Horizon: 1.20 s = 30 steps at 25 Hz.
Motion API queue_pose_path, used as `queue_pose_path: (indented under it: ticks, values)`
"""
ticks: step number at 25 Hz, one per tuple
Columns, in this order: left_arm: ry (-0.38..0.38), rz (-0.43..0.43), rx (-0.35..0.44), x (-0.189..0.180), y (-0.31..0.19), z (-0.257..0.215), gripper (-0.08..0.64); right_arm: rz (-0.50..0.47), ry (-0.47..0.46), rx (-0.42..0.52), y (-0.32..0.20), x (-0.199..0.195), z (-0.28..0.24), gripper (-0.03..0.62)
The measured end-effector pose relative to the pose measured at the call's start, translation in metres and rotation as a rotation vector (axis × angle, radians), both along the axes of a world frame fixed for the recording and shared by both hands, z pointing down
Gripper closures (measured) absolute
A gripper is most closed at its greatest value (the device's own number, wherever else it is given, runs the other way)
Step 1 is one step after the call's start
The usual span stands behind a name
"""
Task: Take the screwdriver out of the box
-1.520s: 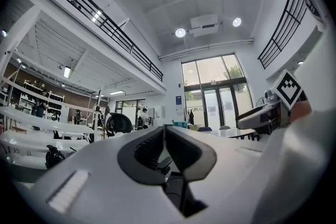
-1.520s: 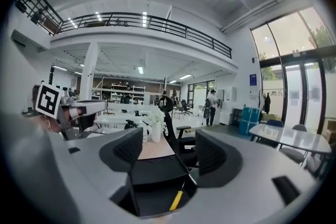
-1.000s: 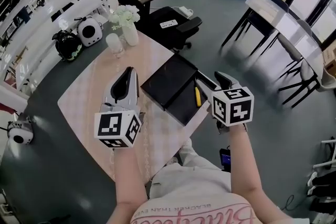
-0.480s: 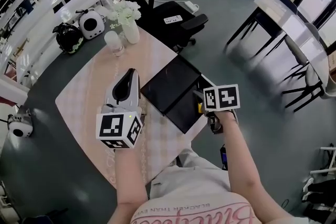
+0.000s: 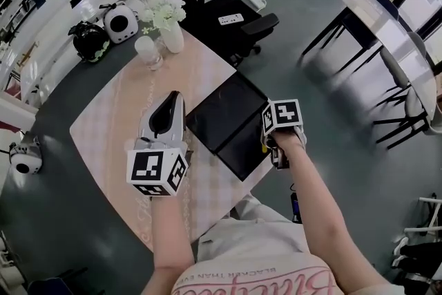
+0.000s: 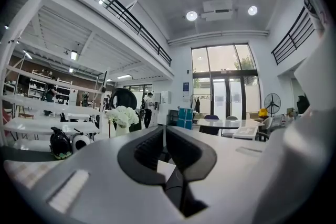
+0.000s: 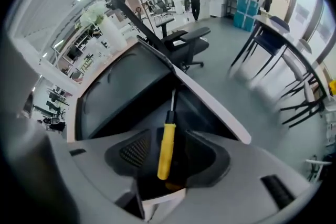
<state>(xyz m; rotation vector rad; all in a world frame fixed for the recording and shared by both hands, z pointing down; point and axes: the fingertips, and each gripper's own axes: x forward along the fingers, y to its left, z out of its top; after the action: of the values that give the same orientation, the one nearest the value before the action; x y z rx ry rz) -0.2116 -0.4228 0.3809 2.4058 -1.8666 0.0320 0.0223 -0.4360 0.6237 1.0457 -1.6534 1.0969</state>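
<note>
Count: one screwdriver (image 7: 168, 136); one box (image 5: 222, 109); two grippers, each with one marker cube; one table (image 5: 114, 122); one vase (image 5: 172, 42) of white flowers; one glass (image 5: 149, 52).

Screwdriver: yellow handle, black collar, thin bare metal shaft; it lies flat in the open tray of the box. The handle sits between the fingers (image 7: 137, 152) of the right gripper (image 7: 169, 159); the collar and shaft run on past the fingertips toward the hinge.

Right gripper: pointed steeply down into the tray; jaws closing but apart, with a gap showing on each side of the handle.

Left gripper (image 6: 165, 138): held level above the table; fingers together, only a thin slit between them, nothing in it. The vase stands beyond the fingertips and to their left; the box lies to their right.

Box: black, lid swung fully open and lying flat on the table; in the right gripper view the lid lies to the left of the fingers.

Writing: the shirt print appears upside down in the head view; its small line seems to read "BLACKER THAN EVER"; the cubes carry black-and-white square patterns.
</note>
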Motion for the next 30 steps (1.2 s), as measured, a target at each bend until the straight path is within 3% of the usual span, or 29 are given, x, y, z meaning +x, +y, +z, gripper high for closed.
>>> queue_pose_path:
  ticks: [10, 15, 18, 21, 30]
  values:
    - [-0.009, -0.023, -0.013, -0.009, -0.003, 0.005, 0.549, -0.066, 0.116, -0.128, -0.002, -0.010, 0.022, 0.388]
    - [-0.020, -0.030, -0.017, -0.013, -0.003, 0.006, 0.549, -0.100, 0.226, -0.150, 0.000, -0.005, 0.027, 0.436]
    - [-0.014, -0.042, -0.016, -0.016, -0.002, 0.005, 0.549, -0.107, 0.212, -0.145, -0.003, -0.008, 0.030, 0.439]
    - [-0.012, -0.040, -0.013, -0.015, -0.002, 0.004, 0.549, -0.114, 0.218, -0.145, -0.003, -0.007, 0.030, 0.489]
    - [-0.024, -0.039, -0.012, -0.016, 0.003, 0.000, 0.549, -0.022, 0.116, -0.165, 0.000, -0.014, 0.025, 0.512]
